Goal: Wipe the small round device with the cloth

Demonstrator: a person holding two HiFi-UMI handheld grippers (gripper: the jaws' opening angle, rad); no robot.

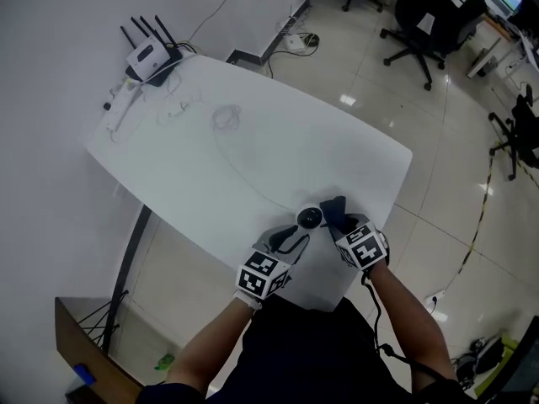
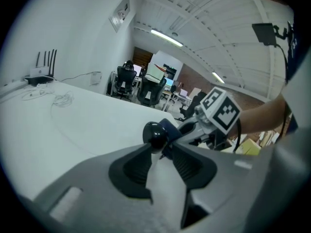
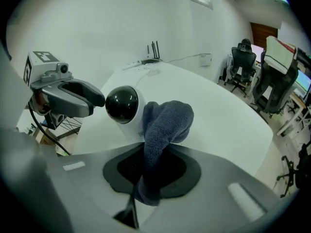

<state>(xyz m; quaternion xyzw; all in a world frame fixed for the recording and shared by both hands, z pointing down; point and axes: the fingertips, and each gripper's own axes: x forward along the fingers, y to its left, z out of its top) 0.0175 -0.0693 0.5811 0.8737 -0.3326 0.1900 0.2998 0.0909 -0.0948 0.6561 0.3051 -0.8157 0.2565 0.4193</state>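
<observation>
**Status Record: Device and Cloth at the Table's Near Edge**

1. Location of the workpiece. The small round device (image 1: 309, 217), a white body with a glossy black dome, stood on the white table (image 1: 253, 124) close to its 6 o'clock edge in the head view.

2. Left gripper. The left gripper (image 1: 296, 236) approached from 7 o'clock of the device. In the left gripper view its jaws stood partly apart, and the dome rose directly at their tips, nearer the left-hand tip. No view showed whether the pads pressed on the white body, so a grip could not be confirmed.

3. Right gripper. The right gripper (image 3: 155, 149) approached from 4 o'clock of the device in the head view and pointed steeply down. Its jaws were closed on the cloth (image 3: 163, 125), a dark blue knitted piece. The free end of the cloth was bunched beyond the tips and lay against the device's white body at 3 o'clock of the dome in the right gripper view.

4. Surroundings. A router (image 1: 152, 57) with four aerials sat at the table's 10 o'clock corner, with a loose cable (image 1: 226, 118) lying near it. Office chairs (image 1: 417, 23) stood on the floor at 1 o'clock, well apart from the table.
</observation>
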